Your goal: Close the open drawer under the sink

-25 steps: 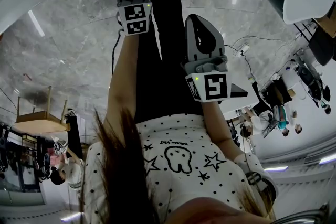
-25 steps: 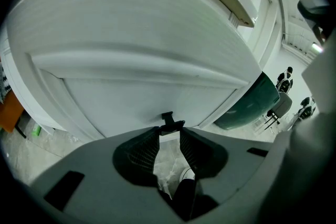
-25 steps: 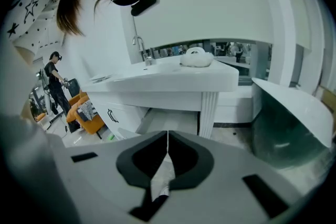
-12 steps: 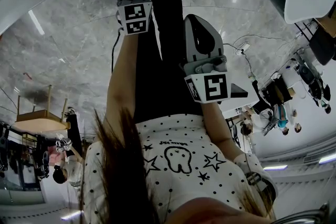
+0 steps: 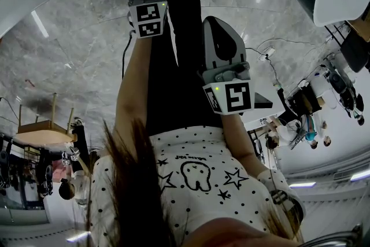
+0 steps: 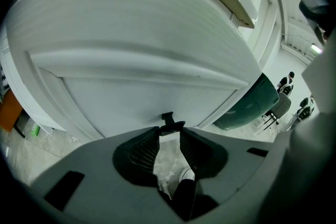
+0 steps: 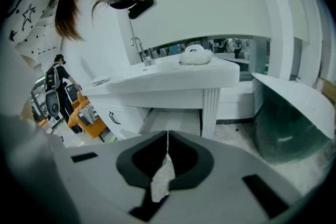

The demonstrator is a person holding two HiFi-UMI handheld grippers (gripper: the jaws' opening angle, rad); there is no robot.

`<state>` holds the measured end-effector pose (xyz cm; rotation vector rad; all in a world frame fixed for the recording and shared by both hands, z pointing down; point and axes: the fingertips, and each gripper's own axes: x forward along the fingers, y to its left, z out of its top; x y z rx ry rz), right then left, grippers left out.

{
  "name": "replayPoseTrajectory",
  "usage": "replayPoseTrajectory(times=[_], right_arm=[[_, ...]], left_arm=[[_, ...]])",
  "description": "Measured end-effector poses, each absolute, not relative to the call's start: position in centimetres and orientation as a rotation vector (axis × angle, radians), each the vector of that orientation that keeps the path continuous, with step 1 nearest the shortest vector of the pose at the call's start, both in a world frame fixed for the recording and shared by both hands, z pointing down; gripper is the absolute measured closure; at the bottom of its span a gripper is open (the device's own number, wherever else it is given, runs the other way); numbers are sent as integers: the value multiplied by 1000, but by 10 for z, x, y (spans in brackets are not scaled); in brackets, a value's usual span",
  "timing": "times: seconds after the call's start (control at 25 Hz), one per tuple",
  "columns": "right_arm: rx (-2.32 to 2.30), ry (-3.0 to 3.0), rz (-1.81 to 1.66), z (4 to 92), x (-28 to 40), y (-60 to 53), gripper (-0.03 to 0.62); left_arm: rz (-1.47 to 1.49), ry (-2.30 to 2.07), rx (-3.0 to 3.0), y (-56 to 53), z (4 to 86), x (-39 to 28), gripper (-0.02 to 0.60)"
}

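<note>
1. The drawer (image 6: 136, 44) fills the left gripper view as a broad white front straight beyond the jaws. Its small black handle (image 6: 169, 122) sits right at the jaw tips.
2. The left gripper (image 6: 169, 132) is pinching that handle. One tip meets each end of the black bar, so the ribbed pads (image 6: 144, 147) stand a narrow gap apart.
3. The right gripper (image 7: 167, 140) has its jaws pressed together along a thin seam, with nothing between them.
4. Only the left gripper view shows the handle and how the tips meet it.
5. The right gripper view looks elsewhere. Well beyond its jaws stands a white sink counter (image 7: 173, 78) with a tap (image 7: 139, 50), and a cabinet front (image 7: 118, 115) with a dark handle sits below to the left.
6. The head view alone shows both grippers together. The left one is up against the white front, and the right one hangs well short of it, beside the person's dark trousers (image 5: 179, 66).
</note>
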<state>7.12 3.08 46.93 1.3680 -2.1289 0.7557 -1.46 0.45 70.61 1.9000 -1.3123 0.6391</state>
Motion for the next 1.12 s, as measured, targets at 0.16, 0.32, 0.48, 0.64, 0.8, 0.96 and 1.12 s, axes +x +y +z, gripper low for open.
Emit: replayPoseTrajectory(times=[0.16,0.32,0.48,0.64,0.8,0.96,1.12], right_arm=[[1369,-2130,762,471,72,32,579],[1367,-2128,770,471,72,34,579],[1366,-2128,775,472,73,37,579],[1372,-2126,779,471,74,36,579],[1377,-2126,782,472,74,35,579],[1377,-2121,787,473,75,35,579],[1378,-2121,788,475,76,34,579]], left_arm=[[637,-1327,1896,4,707,-15,460],[628,-1336,1893,3,706,-15,460],[620,-1345,1891,-1,706,-16,460],[614,-1355,1890,-8,704,-17,460],[606,-1368,1890,-16,704,-19,460],[607,-1371,1892,-19,704,-18,460],[604,-1377,1890,-21,706,-18,460]])
